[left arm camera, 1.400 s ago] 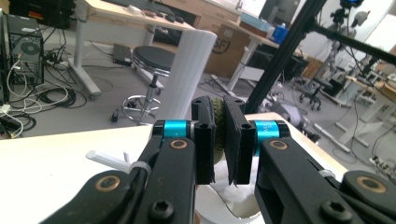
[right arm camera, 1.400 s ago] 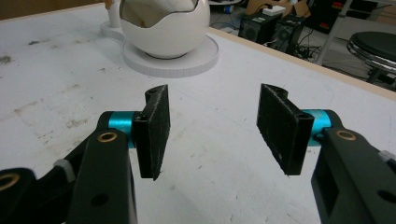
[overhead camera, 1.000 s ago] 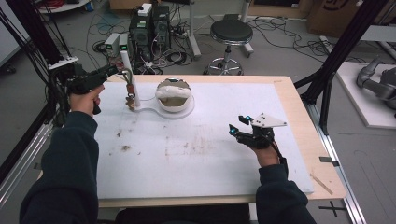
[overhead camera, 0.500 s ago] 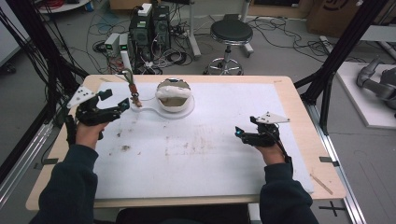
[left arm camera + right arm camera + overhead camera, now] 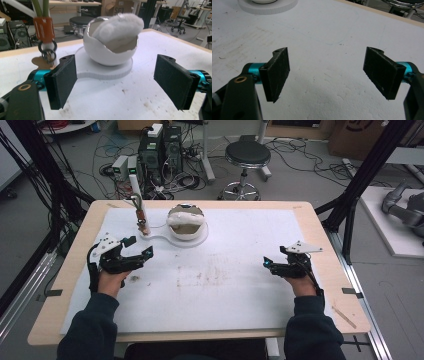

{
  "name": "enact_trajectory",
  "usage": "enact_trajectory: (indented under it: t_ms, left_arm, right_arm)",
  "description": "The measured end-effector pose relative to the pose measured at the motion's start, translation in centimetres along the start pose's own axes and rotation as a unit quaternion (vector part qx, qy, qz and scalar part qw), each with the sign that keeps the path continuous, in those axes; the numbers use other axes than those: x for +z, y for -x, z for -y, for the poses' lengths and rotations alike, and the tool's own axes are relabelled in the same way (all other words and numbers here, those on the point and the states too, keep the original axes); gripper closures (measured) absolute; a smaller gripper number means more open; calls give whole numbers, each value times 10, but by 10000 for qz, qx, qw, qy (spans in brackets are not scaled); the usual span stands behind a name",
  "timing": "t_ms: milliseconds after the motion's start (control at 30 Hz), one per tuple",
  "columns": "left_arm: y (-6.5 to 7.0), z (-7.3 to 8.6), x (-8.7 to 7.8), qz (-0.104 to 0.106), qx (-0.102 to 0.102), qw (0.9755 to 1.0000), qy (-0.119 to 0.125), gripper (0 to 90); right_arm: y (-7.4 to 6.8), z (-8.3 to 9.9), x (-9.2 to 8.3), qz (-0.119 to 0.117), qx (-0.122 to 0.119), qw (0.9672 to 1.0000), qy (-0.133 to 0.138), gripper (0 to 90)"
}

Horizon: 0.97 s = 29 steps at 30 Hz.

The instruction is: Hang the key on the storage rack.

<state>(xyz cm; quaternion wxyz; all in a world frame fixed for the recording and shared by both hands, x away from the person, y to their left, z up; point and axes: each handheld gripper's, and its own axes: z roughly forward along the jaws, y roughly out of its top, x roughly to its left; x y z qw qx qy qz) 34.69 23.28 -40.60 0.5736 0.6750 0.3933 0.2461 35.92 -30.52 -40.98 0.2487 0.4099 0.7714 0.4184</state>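
A white egg-shaped bowl [image 5: 186, 226] with a fluffy white wad [image 5: 120, 25] in it stands on a flat white base [image 5: 159, 239] at the back of the white mat. On the base's left tab rises a thin post with an orange sleeve [image 5: 43, 26] and black rings [image 5: 48, 51]. My left gripper [image 5: 141, 246] rests low on the mat, left of and in front of the bowl and pointing at it; its jaws have just been opening and stand wide with nothing between them [image 5: 118, 82]. My right gripper [image 5: 274, 256] lies at the mat's right, jaws also just opened, empty [image 5: 327, 72].
The white mat [image 5: 225, 285] covers a wooden table [image 5: 320, 227] and carries brown smudges in its middle. Behind the table stand computer boxes [image 5: 160, 147], a stool [image 5: 247, 155] and cables. Black frame posts [image 5: 357, 185] flank the table.
My left hand has come down from beside the post at the back left toward the person and now lies on the mat. Both grippers' jaws have spread wider. The right hand drifted slightly right.
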Motion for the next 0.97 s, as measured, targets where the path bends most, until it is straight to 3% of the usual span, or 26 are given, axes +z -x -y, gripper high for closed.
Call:
enact_trajectory:
  t_ms: [267, 967]
  left_arm:
    - [1, 10, -1, 19, -72, 9999, -123, 184]
    - [0, 14, -3, -30, -76, 9997, -223, 185]
  right_arm:
    - [4, 3, -4, 84, 62, 9999, 106, 217]
    - [7, 5, -4, 123, 149, 9997, 159, 217]
